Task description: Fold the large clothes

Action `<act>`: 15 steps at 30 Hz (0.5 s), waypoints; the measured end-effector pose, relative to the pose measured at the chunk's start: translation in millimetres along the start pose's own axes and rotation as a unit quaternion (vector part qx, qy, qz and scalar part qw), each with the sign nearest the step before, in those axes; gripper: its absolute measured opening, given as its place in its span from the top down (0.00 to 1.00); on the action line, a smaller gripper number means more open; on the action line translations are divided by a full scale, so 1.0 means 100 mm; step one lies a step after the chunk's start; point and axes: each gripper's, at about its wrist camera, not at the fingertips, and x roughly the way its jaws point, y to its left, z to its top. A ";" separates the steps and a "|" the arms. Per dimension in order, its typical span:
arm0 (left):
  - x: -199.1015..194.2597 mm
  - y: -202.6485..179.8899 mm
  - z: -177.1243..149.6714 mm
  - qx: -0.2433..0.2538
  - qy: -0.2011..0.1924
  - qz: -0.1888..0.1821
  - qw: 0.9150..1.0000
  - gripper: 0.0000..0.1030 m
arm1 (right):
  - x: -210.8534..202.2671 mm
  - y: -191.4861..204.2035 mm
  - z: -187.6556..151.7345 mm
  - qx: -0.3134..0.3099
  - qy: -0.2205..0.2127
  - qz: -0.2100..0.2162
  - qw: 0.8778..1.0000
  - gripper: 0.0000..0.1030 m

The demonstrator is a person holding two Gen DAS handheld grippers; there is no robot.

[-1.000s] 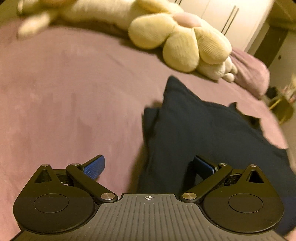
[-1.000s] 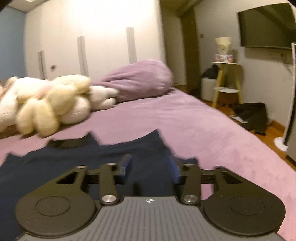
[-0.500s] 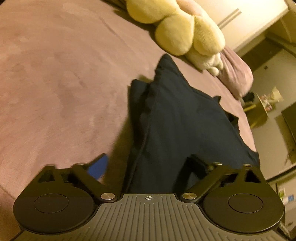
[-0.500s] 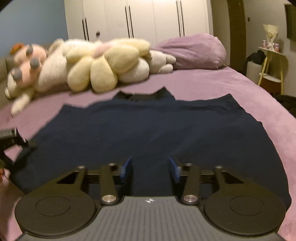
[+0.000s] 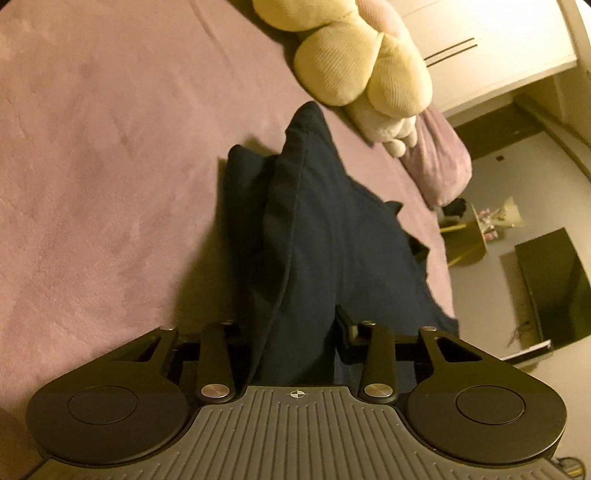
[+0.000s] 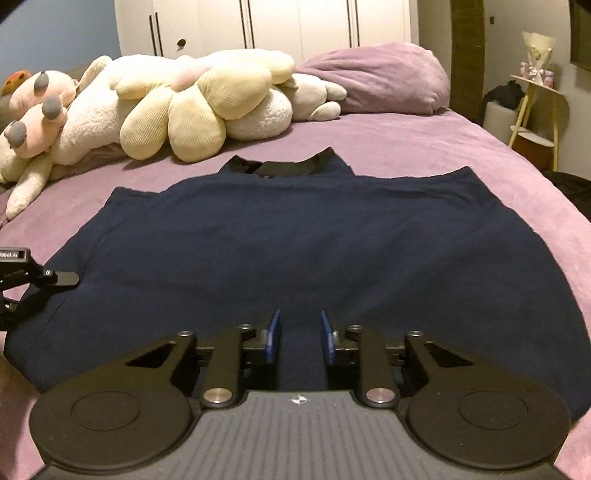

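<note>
Shirt (image 6: pixel 295 251): dark navy, spread flat on the purple bed (image 6: pixel 424 144), collar toward the pillows.
Left tool (image 5: pixel 295 332): at the shirt's left hem corner; its jaws have just been closing, and a raised fold of the cloth fills the gap between them, so it appears gripped.
Right tool (image 6: pixel 300 338): low over the near hem, midway along it; its jaws have just been closing to a narrow gap with cloth between the blue pads (image 6: pixel 273 336); whether they pinch it cannot be told.
Plush toys (image 6: pixel 192 107): piled at the bed's head, beside a purple pillow (image 6: pixel 380 77).
Wardrobe (image 6: pixel 258 26): white, behind the bed.
</note>
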 end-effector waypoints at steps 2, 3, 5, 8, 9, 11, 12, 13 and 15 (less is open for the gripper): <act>-0.03 -0.05 0.02 -0.003 -0.001 -0.005 1.000 0.62 | -0.02 -0.02 -0.01 0.007 -0.002 -0.001 1.000 0.84; -0.05 -0.09 0.03 -0.002 -0.001 -0.007 1.000 0.63 | 0.00 -0.02 -0.02 0.008 0.000 -0.003 1.000 0.84; -0.09 -0.19 0.05 -0.001 -0.003 -0.015 1.000 0.64 | 0.07 -0.03 -0.05 0.011 0.011 -0.005 1.000 0.85; -0.14 -0.33 0.07 0.006 -0.009 -0.017 1.000 0.64 | 0.19 -0.04 -0.08 0.013 0.027 -0.005 1.000 0.85; -0.15 -0.39 0.07 0.012 -0.010 -0.012 1.000 0.64 | 0.20 -0.05 -0.07 0.016 0.030 -0.004 0.999 0.85; -0.16 -0.49 0.06 0.024 -0.012 -0.007 1.000 0.64 | 0.14 -0.04 0.00 0.025 0.033 -0.005 0.999 0.91; -0.16 -0.52 0.06 0.028 -0.013 -0.004 1.000 0.64 | 0.07 -0.01 0.04 0.023 0.020 0.000 1.000 0.91; -0.16 -0.56 0.06 0.033 -0.013 0.001 0.999 0.64 | -0.02 0.05 0.05 0.015 0.000 0.008 1.000 0.91; -0.16 -0.61 0.06 0.039 -0.013 0.007 0.999 0.64 | -0.12 0.15 0.05 0.002 -0.024 0.024 0.999 0.91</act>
